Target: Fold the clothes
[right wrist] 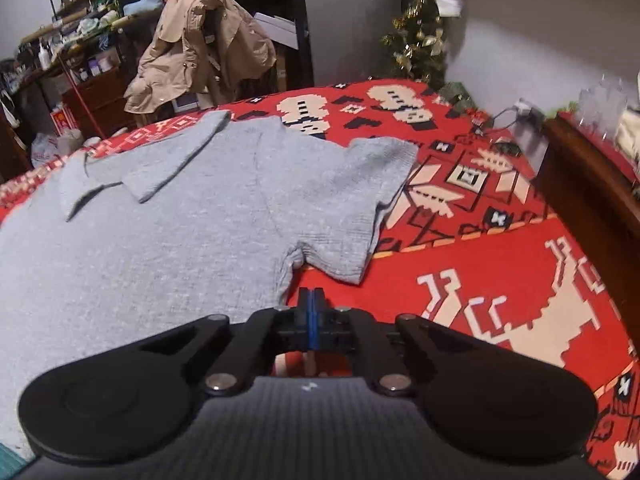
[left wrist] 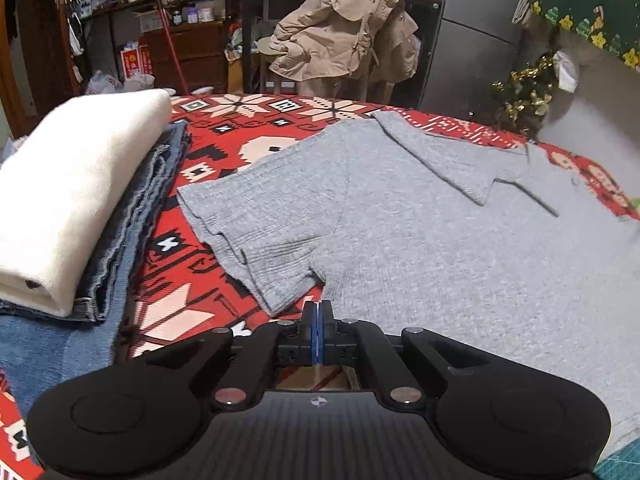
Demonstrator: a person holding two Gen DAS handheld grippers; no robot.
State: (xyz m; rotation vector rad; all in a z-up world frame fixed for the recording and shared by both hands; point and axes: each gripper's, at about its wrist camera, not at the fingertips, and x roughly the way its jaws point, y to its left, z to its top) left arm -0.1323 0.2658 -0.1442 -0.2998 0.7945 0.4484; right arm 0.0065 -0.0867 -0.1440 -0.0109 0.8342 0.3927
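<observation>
Starting at the jaws, we find both pairs pressed together with nothing between them. The left gripper [left wrist: 319, 312] hangs just short of the underarm of the grey polo shirt [left wrist: 420, 240], on its left sleeve [left wrist: 256, 240] side; the right gripper [right wrist: 311, 300] sits likewise at the shirt's right sleeve [right wrist: 360, 200]. We judge this symmetric stance suits taking both sides together, though the pictures do not settle the stage. The shirt lies spread flat, collar [left wrist: 440, 156] away from us, sleeves out, on the red patterned blanket [right wrist: 480, 280], so it is not folded. Left of the shirt we note a folded cream garment [left wrist: 76, 200] stacked on folded jeans [left wrist: 136, 232], seemingly a pile for folded items.
</observation>
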